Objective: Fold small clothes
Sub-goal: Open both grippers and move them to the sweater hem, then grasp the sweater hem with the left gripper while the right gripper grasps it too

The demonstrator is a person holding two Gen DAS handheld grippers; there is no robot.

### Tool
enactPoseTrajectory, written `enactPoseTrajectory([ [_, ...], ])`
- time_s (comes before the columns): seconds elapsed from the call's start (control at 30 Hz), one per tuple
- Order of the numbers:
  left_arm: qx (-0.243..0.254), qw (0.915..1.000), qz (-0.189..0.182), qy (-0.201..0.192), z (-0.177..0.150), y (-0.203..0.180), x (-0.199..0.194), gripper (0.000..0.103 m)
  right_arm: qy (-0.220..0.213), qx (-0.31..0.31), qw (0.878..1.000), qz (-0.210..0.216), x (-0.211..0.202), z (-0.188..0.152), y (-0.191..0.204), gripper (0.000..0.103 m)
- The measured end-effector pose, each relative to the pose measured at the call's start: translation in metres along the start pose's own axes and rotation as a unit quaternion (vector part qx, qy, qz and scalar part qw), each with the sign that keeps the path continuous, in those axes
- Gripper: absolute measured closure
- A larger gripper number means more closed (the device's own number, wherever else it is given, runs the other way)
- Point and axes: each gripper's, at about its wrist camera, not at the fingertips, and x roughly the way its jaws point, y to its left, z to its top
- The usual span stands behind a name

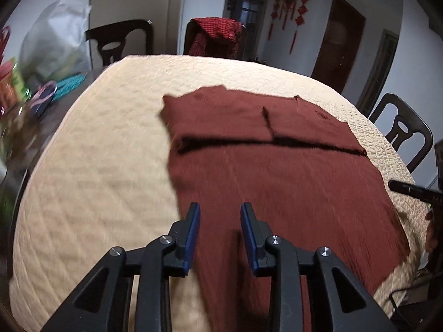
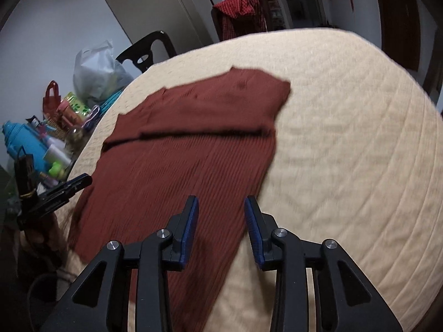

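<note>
A dark red ribbed garment (image 1: 277, 166) lies flat on the cream quilted table cover (image 1: 97, 166), with a fold line across its far part. My left gripper (image 1: 219, 207) is open and empty, held above the garment's near left edge. In the right wrist view the garment (image 2: 180, 152) lies left of centre. My right gripper (image 2: 221, 200) is open and empty above the garment's near right edge. The left gripper's tip (image 2: 69, 185) shows at the left edge of the right wrist view. The right gripper's tip (image 1: 409, 188) shows at the right edge of the left wrist view.
Dark chairs (image 1: 121, 41) stand around the table; one holds a red checked cloth (image 1: 218, 36). A white plastic bag (image 1: 55, 36), bottles and small clutter (image 2: 41, 138) crowd the table's left side. Another chair (image 1: 401, 130) is at the right.
</note>
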Motion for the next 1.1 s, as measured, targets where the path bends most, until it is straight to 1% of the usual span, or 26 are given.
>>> enactPoseTrajectory([
  [0.07, -0.003, 1.0, 0.001, 0.002, -0.009, -0.001, -0.003, 0.07, 0.01, 0.011, 1.0, 0.008, 0.001, -0.012, 0.0, 0.068],
  [0.13, -0.004, 1.0, 0.005, 0.002, -0.017, -0.001, -0.009, 0.065, 0.007, 0.022, 1.0, 0.014, -0.002, -0.022, -0.001, 0.068],
  [0.3, -0.011, 0.9999, -0.005, 0.005, -0.035, -0.004, -0.021, 0.063, 0.01, 0.06, 0.997, 0.055, -0.014, -0.043, 0.0, 0.067],
  [0.43, -0.027, 0.9994, -0.022, 0.003, -0.044, -0.006, -0.028, 0.063, 0.014, 0.062, 0.996, 0.064, -0.021, -0.056, 0.007, 0.067],
  [0.57, -0.043, 0.9985, -0.034, 0.002, -0.054, -0.006, -0.034, 0.062, 0.014, 0.069, 0.995, 0.076, -0.022, -0.063, 0.01, 0.067],
  [0.67, -0.06, 0.9974, -0.041, -0.002, -0.061, -0.007, -0.039, 0.063, 0.024, 0.074, 0.992, 0.095, -0.02, -0.064, 0.013, 0.067],
  [0.77, -0.069, 0.9968, -0.04, -0.008, -0.062, -0.008, -0.038, 0.063, 0.023, 0.076, 0.992, 0.1, -0.017, -0.063, 0.013, 0.067],
  [0.83, -0.081, 0.9957, -0.044, -0.01, -0.06, -0.008, -0.036, 0.063, 0.022, 0.087, 0.99, 0.108, -0.015, -0.061, 0.009, 0.07],
  [0.87, -0.086, 0.9952, -0.046, -0.011, -0.06, -0.007, -0.035, 0.063, 0.022, 0.088, 0.99, 0.108, -0.013, -0.06, 0.008, 0.077],
  [0.9, -0.088, 0.9951, -0.044, -0.011, -0.059, -0.007, -0.034, 0.067, 0.023, 0.087, 0.991, 0.104, -0.012, -0.061, 0.008, 0.087],
  [0.93, -0.086, 0.9956, -0.036, -0.013, -0.059, -0.007, -0.034, 0.078, 0.023, 0.088, 0.991, 0.101, -0.011, -0.062, 0.007, 0.091],
  [0.97, -0.085, 0.9958, -0.032, -0.012, -0.059, -0.007, -0.033, 0.083, 0.022, 0.091, 0.99, 0.104, -0.01, -0.062, 0.005, 0.095],
  [1.0, -0.085, 0.9958, -0.03, -0.012, -0.058, -0.006, -0.032, 0.087, 0.02, 0.095, 0.989, 0.108, -0.01, -0.063, 0.004, 0.096],
  [1.03, -0.085, 0.9957, -0.035, -0.01, -0.058, -0.005, -0.032, 0.093, 0.017, 0.099, 0.989, 0.111, -0.011, -0.063, 0.002, 0.096],
  [1.1, -0.087, 0.9951, -0.045, -0.014, -0.055, -0.003, -0.035, 0.094, 0.0, 0.1, 0.989, 0.113, -0.02, -0.063, 0.0, 0.096],
])
